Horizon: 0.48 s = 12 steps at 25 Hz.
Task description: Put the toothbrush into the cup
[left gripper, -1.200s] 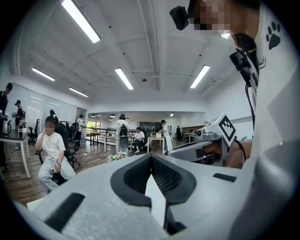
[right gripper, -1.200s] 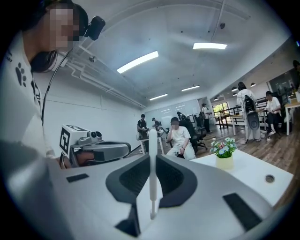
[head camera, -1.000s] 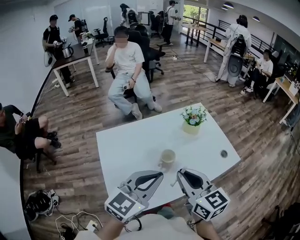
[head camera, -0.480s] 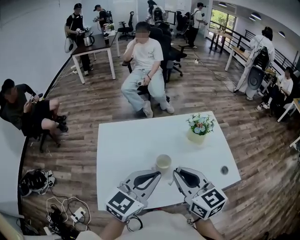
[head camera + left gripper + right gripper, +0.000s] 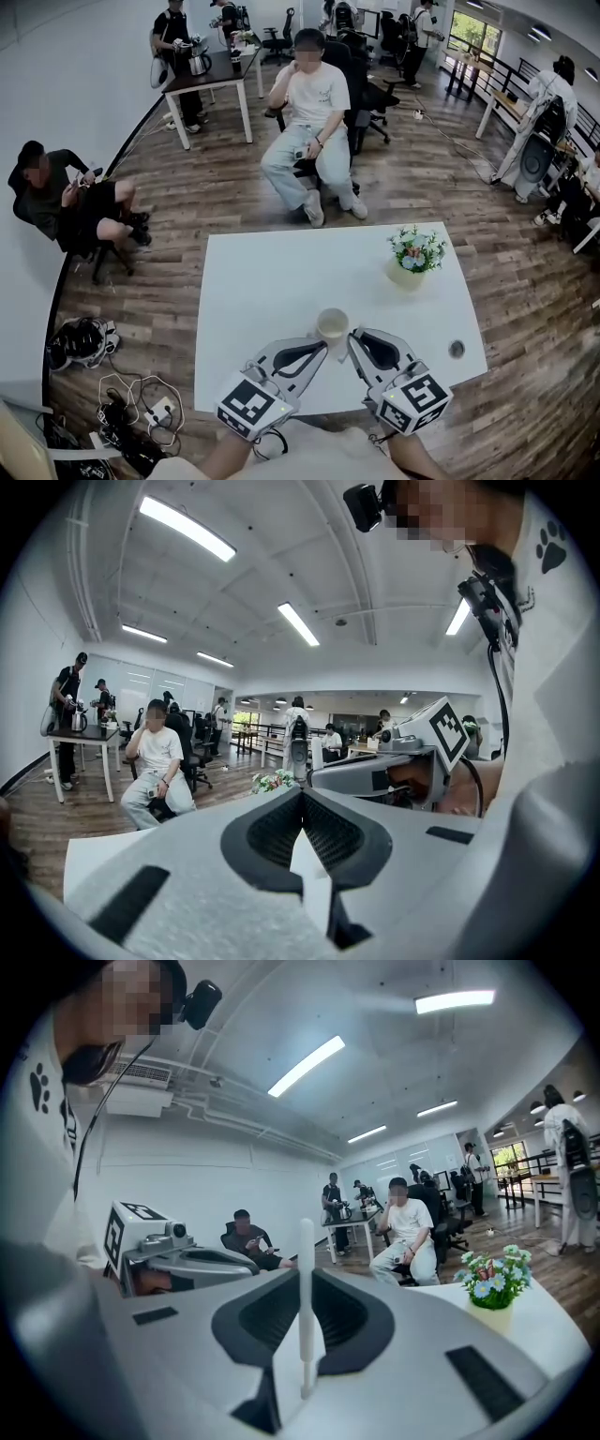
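A cream cup [image 5: 332, 323] stands upright near the front edge of the white table [image 5: 262, 281]. Both grippers hover just in front of it, tips pointing at it. My right gripper [image 5: 352, 336] is shut on a thin white toothbrush [image 5: 305, 1297], which stands upright between the jaws in the right gripper view; the head view hides it. My left gripper [image 5: 323, 345] sits left of the cup, jaws closed together with nothing held [image 5: 302, 794]. Each gripper shows in the other's view: the right one [image 5: 394, 771], the left one [image 5: 178, 1260].
A small pot of flowers [image 5: 412, 258] stands at the table's far right. A small dark round object [image 5: 457, 349] lies near the right front corner. A seated person [image 5: 314, 131] is beyond the table, another [image 5: 66, 197] at the left. Cables [image 5: 131, 412] lie on the floor.
The head view has swung, so the room slid right and down. Both grippers stay shut and close in front of the cup, which now sits a little nearer their tips.
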{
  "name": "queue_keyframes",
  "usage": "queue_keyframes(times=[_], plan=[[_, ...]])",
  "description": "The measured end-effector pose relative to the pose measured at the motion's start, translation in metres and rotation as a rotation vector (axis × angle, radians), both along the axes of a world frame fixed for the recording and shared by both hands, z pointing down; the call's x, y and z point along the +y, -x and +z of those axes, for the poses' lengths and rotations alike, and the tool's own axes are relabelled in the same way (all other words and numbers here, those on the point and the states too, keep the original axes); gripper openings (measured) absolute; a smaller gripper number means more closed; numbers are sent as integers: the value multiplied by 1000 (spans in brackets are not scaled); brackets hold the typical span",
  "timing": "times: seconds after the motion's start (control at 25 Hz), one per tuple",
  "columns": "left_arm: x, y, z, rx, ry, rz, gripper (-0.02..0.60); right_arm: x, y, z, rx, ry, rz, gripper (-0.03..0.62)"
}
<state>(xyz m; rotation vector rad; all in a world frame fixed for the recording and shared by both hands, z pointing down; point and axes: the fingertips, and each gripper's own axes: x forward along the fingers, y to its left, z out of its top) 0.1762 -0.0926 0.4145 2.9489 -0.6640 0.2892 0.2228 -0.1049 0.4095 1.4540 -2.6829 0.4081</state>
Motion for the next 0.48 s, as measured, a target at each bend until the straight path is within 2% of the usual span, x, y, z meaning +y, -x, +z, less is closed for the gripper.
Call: queue_keyframes(times=[0.24, 0.48], plan=[[-12, -8, -4, -17, 10, 3, 6, -30, -10, 15, 28, 6, 5, 49], [-30, 0, 7, -30, 51, -20, 6, -64, -6, 33, 19, 45, -7, 49]])
